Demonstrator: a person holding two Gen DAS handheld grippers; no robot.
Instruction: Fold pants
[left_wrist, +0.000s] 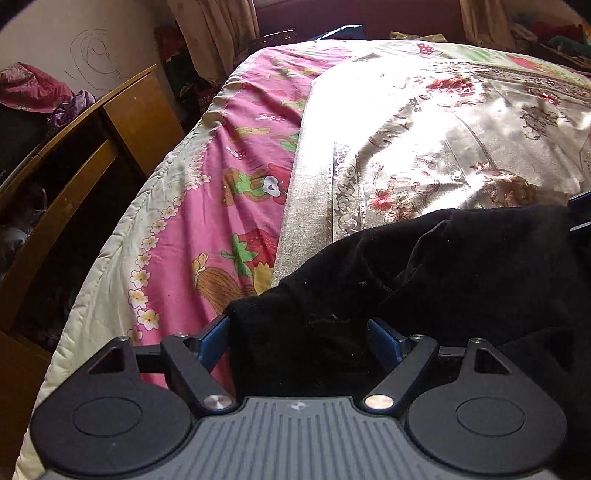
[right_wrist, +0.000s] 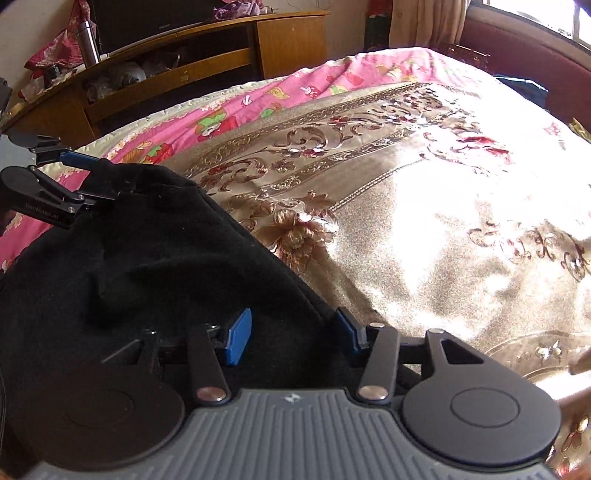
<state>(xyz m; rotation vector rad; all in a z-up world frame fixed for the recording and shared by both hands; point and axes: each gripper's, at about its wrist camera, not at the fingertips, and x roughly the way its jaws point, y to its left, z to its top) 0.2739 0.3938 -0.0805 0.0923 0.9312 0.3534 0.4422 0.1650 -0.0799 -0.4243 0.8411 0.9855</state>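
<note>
Black pants (left_wrist: 424, 280) lie bunched on the near part of the bed; they also show in the right wrist view (right_wrist: 155, 258). My left gripper (left_wrist: 299, 339) is open, its blue fingers on either side of a fold of the pants' edge. It also shows from the right wrist view (right_wrist: 99, 177) at the far left, at the pants' far corner. My right gripper (right_wrist: 293, 332) is open, its blue fingers straddling the pants' near right edge. A bit of the right gripper (left_wrist: 580, 214) shows at the right edge of the left wrist view.
The bed carries a shiny beige floral cover (right_wrist: 424, 206) over a pink cartoon quilt (left_wrist: 221, 192). A wooden cabinet (left_wrist: 92, 147) stands beside the bed, with clutter and a steel flask (right_wrist: 88, 42) on it. Curtains and a window are beyond the bed.
</note>
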